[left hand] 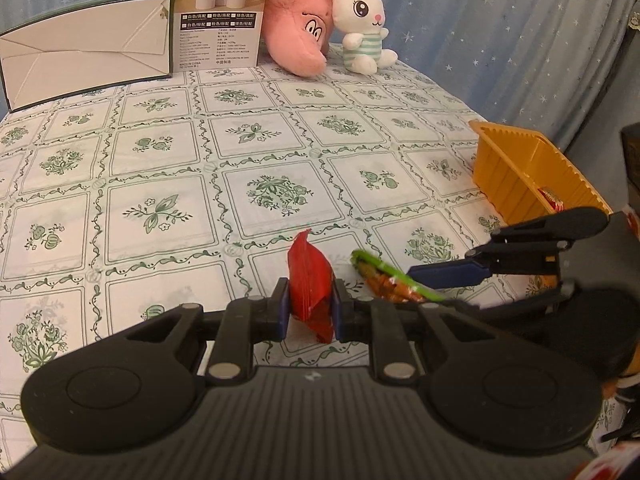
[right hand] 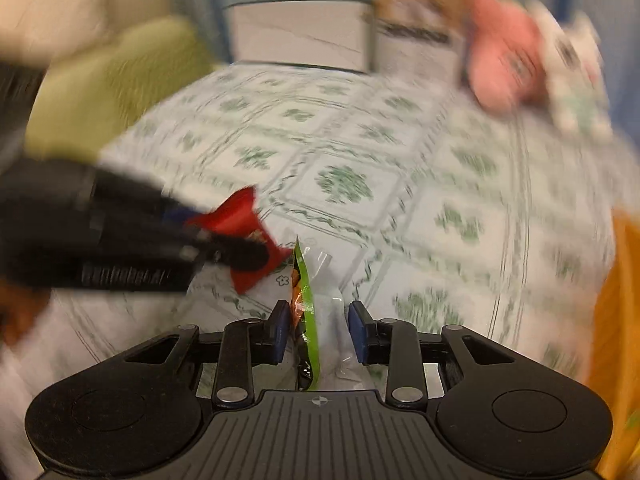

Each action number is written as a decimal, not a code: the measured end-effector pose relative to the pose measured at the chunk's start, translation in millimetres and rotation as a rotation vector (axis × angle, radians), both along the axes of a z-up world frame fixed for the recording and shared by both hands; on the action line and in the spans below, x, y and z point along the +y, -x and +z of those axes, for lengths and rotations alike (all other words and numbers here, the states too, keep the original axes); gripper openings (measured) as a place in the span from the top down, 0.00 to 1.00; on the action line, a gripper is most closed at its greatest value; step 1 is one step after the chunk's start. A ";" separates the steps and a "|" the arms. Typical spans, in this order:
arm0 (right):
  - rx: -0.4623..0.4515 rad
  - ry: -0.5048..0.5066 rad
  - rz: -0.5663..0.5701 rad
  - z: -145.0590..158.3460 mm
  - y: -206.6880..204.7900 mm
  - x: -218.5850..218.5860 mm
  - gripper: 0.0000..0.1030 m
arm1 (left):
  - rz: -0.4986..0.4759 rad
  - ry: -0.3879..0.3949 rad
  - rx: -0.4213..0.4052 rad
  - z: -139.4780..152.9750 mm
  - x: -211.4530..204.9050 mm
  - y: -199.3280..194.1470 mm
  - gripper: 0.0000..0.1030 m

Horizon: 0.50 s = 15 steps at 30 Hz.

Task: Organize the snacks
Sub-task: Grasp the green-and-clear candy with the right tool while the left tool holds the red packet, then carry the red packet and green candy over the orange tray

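Left fingers (left hand: pixel 282 308) tight on red packet (left hand: pixel 310 282); right fingers (right hand: pixel 280 330) around green packet (right hand: pixel 308 308), grip unclear.

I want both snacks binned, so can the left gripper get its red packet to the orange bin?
Probably yes: the left gripper holds the red packet, though the right gripper lies before the orange bin.

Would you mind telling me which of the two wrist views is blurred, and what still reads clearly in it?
Left wrist view: sharp throughout, only fisheye bending at the edges. Right wrist view: motion-smeared across the tablecloth and plush toys; only the right gripper and the green snack packet between its fingers stay crisp.
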State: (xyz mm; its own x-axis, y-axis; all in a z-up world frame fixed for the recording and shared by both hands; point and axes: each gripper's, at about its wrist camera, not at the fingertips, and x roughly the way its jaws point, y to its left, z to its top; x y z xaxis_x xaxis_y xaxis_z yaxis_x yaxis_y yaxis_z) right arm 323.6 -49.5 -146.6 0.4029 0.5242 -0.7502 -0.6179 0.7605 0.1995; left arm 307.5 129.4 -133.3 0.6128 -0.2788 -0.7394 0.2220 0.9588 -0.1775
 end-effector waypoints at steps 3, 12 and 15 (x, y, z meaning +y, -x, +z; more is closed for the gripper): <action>0.024 -0.023 -0.018 -0.7 -4.5 -5.4 0.68 | -0.009 -0.015 0.003 -1.4 -2.9 -0.6 0.82; -0.113 0.101 0.038 -5.0 14.4 12.2 0.71 | 0.008 -0.006 -0.002 -4.2 -1.2 -1.8 0.82; -0.074 0.056 -0.031 -4.2 7.9 1.4 0.71 | 0.023 0.010 -0.002 -5.0 0.9 -3.4 0.82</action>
